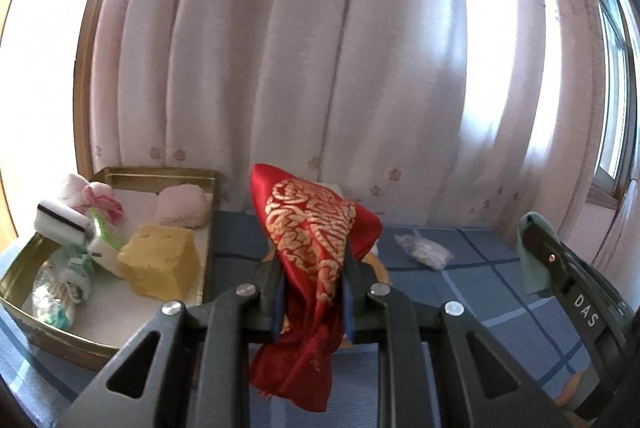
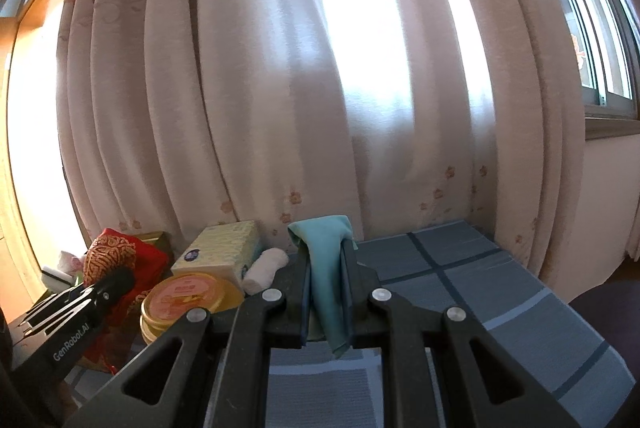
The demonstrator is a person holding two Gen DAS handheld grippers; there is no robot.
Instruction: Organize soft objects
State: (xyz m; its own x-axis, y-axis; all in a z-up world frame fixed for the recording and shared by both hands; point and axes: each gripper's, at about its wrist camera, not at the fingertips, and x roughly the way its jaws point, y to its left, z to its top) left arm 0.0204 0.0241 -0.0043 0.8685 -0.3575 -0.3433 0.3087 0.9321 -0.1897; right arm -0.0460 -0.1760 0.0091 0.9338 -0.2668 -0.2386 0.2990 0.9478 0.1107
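The cloth in the left gripper is shiny red with curly gold patterns. The right gripper is black too, and its cloth is plain blue-green. The counter is blue-grey with dark and light lines in big squares. The tray is gold with a white floor. In it sit a yellow sponge, a fluffy pink puff and a white sponge with a dark stripe. The curtain is pale pink with little flowers. The round tin is gold with an orange lid.
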